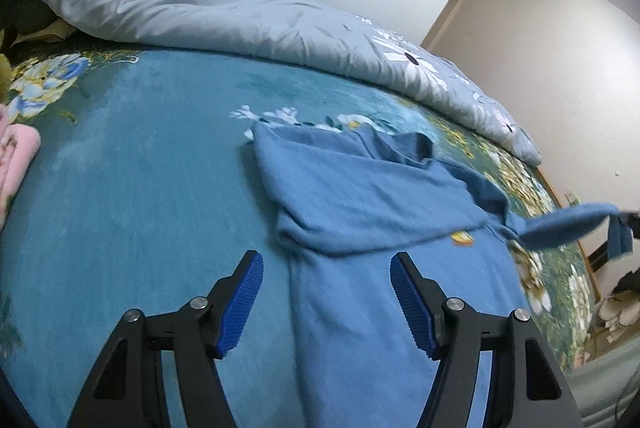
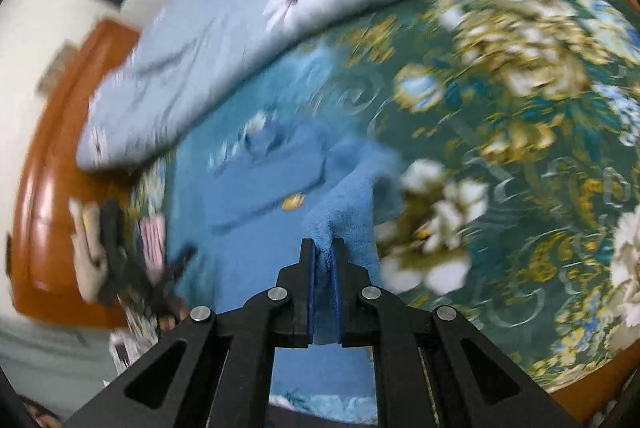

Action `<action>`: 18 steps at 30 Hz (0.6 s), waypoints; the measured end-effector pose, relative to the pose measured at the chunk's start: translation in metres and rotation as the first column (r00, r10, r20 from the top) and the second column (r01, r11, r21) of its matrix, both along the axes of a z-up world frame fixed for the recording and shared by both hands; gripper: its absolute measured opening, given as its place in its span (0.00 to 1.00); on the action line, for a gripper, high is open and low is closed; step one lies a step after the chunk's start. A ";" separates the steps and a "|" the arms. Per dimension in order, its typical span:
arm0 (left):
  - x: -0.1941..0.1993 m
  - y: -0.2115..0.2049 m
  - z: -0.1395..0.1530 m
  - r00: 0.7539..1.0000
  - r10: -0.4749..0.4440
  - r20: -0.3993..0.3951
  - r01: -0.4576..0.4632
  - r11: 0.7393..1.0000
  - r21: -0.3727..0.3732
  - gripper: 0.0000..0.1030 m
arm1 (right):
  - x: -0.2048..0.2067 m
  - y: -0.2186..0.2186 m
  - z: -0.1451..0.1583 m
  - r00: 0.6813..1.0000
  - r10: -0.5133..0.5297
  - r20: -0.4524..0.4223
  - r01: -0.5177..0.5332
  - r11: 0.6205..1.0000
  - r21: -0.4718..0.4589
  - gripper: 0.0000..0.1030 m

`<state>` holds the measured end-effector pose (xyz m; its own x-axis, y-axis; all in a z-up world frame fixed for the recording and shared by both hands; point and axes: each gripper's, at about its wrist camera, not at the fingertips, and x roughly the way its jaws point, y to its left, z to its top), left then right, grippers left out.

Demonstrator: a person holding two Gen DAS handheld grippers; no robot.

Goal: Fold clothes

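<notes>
Sleeve (image 2: 344,211) of blue shirt (image 1: 360,195) between right claw (image 2: 323,248) pads.

My left camera looks low and slanted across the teal flowered bed cover (image 1: 152,155) toward the white wall. My right camera looks more steeply down from higher. Both see the soft blue knitted top (image 1: 360,195) (image 2: 256,187).

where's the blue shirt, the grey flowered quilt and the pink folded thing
blue shirt (image 1: 360,195), left wrist view, on the folded-over upper layer
grey flowered quilt (image 1: 208,7), left wrist view, on its rumpled middle
pink folded thing (image 1: 16,155), left wrist view, on the part showing at the left edge
</notes>
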<state>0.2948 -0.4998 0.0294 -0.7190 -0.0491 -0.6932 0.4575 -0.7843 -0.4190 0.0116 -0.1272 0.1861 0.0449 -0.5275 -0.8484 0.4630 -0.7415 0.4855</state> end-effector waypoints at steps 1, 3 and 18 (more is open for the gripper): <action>-0.001 -0.003 -0.004 1.000 0.007 0.003 -0.007 1.000 0.019 0.68 | 0.007 -0.012 -0.005 1.000 0.024 0.017 -0.024 1.000 -0.006 0.07; 0.000 -0.007 -0.010 1.000 0.003 -0.009 -0.003 0.999 0.053 0.68 | 0.022 -0.034 -0.003 0.996 0.082 0.021 -0.081 0.994 -0.069 0.07; 0.019 -0.006 -0.001 0.994 0.007 -0.108 0.004 0.995 0.102 0.68 | 0.107 -0.162 -0.121 0.935 0.284 0.211 -0.262 0.957 -0.128 0.10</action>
